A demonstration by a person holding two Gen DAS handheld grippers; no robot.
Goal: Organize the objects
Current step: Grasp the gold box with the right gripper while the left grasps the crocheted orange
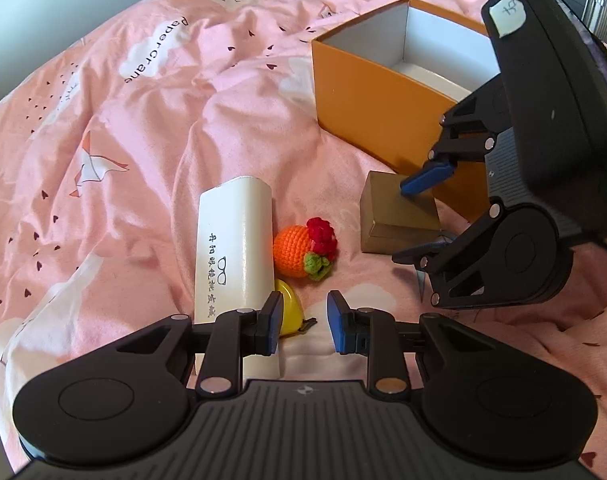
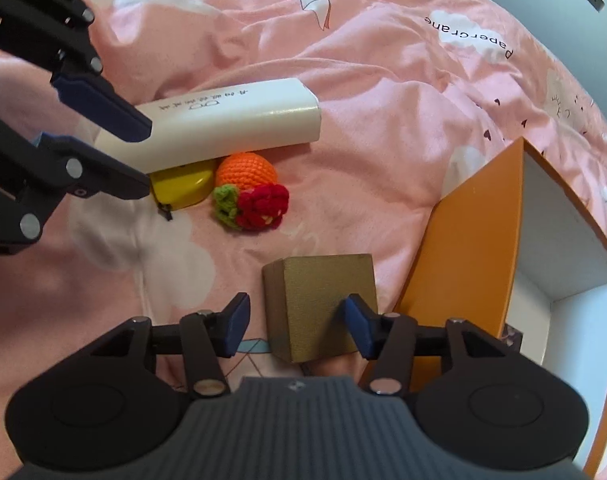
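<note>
A pink quilt covers everything, rumpled, with open cloth to the far side of the things and little room between them. One orange box stands open and looks empty; its far corner is cut off in the right wrist view. One white case lies beside one crochet orange, with one yellow thing half hidden under the case, hard to make out. One small gold box sits just beside the orange box. The right gripper straddles the gold box, jaws wide; one pad overlaps the box's right side, the other stands clear. The left gripper hangs narrow and empty over the yellow thing, beside the case's near end.
</note>
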